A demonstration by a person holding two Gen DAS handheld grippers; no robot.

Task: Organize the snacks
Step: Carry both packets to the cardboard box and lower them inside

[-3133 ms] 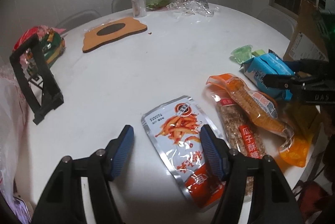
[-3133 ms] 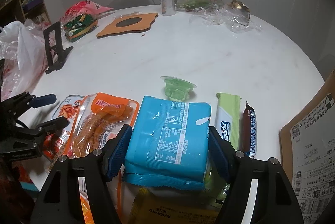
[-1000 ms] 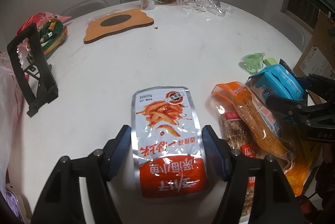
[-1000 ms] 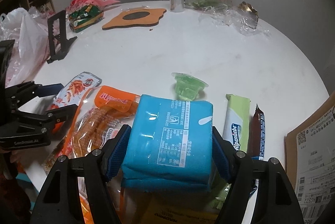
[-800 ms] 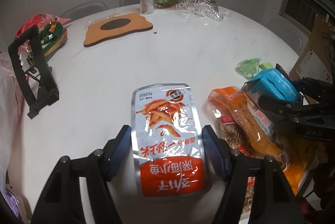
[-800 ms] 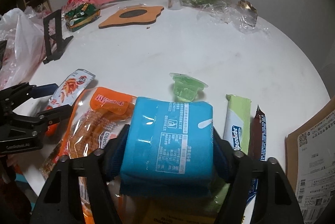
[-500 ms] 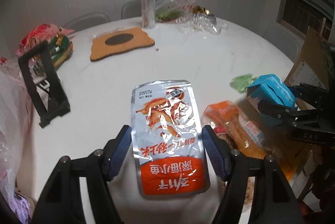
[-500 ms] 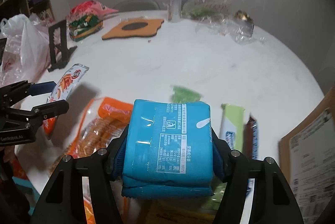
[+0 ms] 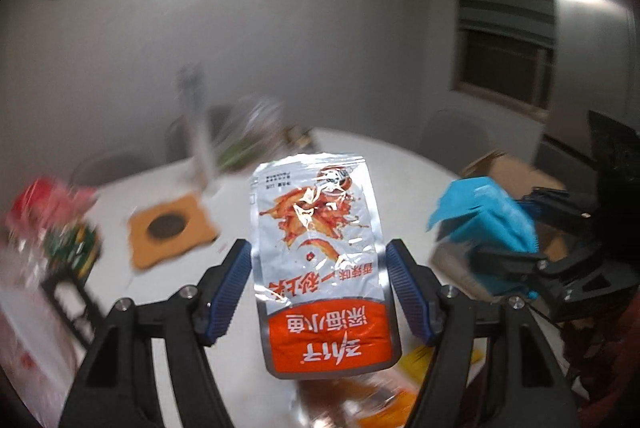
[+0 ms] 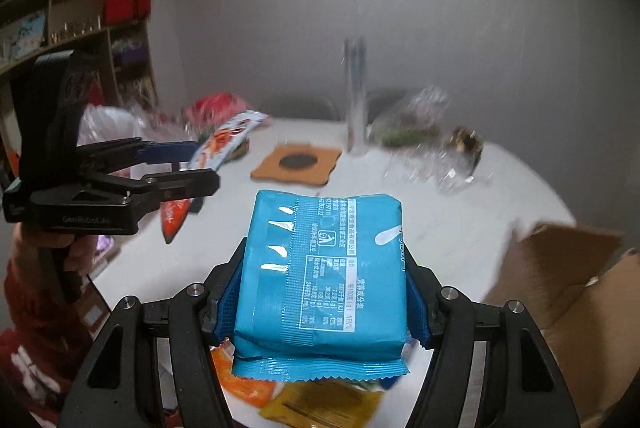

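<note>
My left gripper (image 9: 319, 284) is shut on a silver and orange snack pouch (image 9: 320, 260) and holds it in the air above the white round table (image 9: 120, 280). My right gripper (image 10: 322, 292) is shut on a blue snack pack (image 10: 322, 280), also lifted off the table. In the left wrist view the blue pack (image 9: 484, 220) and right gripper show at the right. In the right wrist view the left gripper (image 10: 180, 163) with the pouch (image 10: 224, 143) shows at the left. Orange and yellow snack packs (image 10: 320, 404) lie below the blue pack.
An open cardboard box (image 10: 560, 292) stands at the right. An orange coaster (image 10: 298, 163), a clear roll (image 10: 354, 91), crumpled plastic bags (image 10: 424, 131), a black stand (image 9: 68, 292) and a red and green bag (image 9: 60, 224) are on the table.
Both grippers have risen and tilted upward, lifting the pouch and the blue pack well above the table. The views now show the wall and its plates. Both grips are unchanged.
</note>
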